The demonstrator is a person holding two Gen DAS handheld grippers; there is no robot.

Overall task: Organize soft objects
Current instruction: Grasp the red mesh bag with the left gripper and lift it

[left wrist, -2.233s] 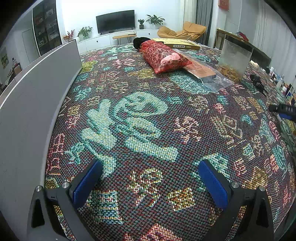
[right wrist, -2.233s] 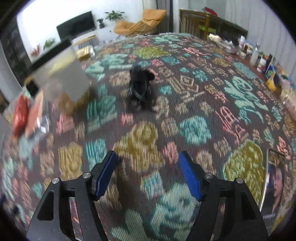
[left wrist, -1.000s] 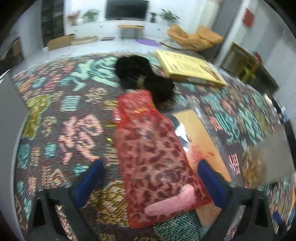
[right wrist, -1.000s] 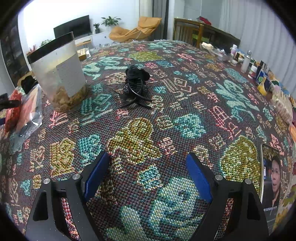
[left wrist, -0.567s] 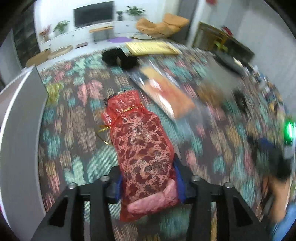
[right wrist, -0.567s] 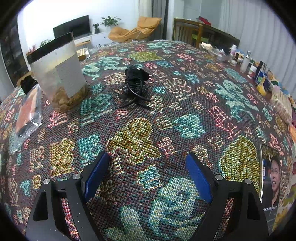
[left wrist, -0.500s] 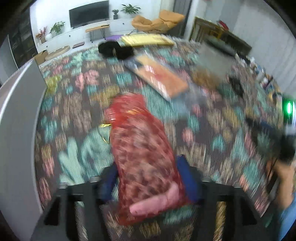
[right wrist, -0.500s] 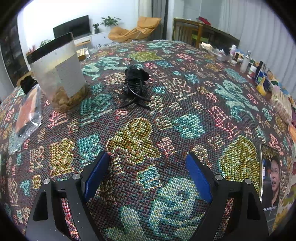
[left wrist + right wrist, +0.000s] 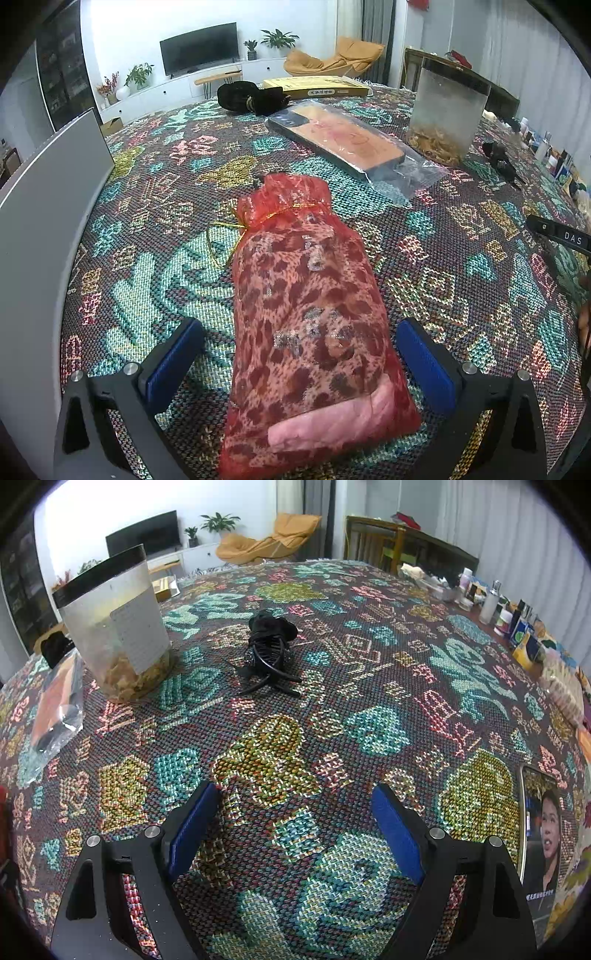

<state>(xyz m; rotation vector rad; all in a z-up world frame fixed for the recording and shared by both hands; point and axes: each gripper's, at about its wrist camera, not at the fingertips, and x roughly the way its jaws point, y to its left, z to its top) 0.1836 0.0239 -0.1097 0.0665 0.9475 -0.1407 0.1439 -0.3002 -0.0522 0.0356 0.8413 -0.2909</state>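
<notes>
A red mesh drawstring pouch (image 9: 306, 310) with a leopard-print soft item inside lies on the patterned tablecloth (image 9: 155, 206) in the left wrist view. My left gripper (image 9: 301, 363) is open, its blue pads apart on either side of the pouch's lower half, not touching it. My right gripper (image 9: 295, 829) is open and empty above bare cloth. A black hair clip with a black fabric scrunchie (image 9: 271, 646) lies ahead of it. Another black fabric bundle (image 9: 251, 96) lies at the table's far side.
A clear plastic jar (image 9: 114, 624) with snacks stands to the left; it also shows in the left wrist view (image 9: 445, 110). A bagged orange packet (image 9: 347, 138), a yellow box (image 9: 317, 86), a grey panel (image 9: 40, 206), a phone (image 9: 541, 830) and bottles (image 9: 513, 616) lie around.
My left gripper carried the pouch back toward the near side of the table, set it down and opened its jaws. The right gripper has stayed still.
</notes>
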